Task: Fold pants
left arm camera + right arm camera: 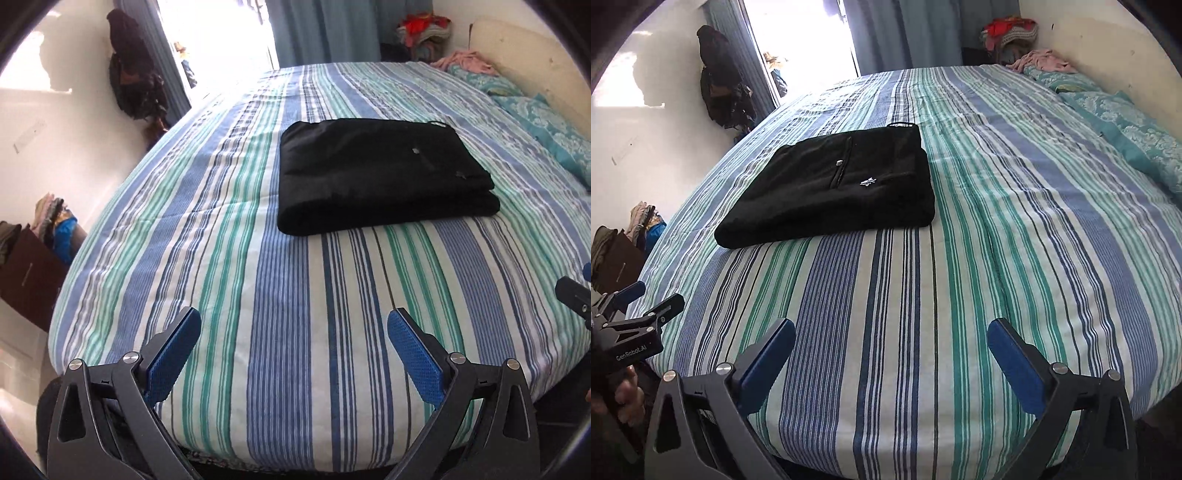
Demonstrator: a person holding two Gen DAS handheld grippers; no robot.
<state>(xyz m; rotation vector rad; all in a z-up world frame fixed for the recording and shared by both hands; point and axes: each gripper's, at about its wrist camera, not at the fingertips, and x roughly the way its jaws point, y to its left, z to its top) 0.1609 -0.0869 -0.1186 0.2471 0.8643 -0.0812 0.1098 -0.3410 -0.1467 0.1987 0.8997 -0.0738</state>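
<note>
Left wrist view: your left claw (293,332) is spread wide with nothing between its blue, dimpled pads (413,358). It sits over the near edge of the bed (229,258) with its striped blue, green and white cotton cover. The pants (380,173) (black, soft-looking fabric) lie folded into a thick flat rectangle mid-bed, well apart from the claw.

Right wrist view: your right claw (892,345) is also gaping and empty, black arms with blue pads. The pants show up ahead and to the left, a small white logo (868,181) and zip on top. The left claw's black frame shows at the lower left edge. Teal patterned pillows (1137,129) line the right side.
</note>
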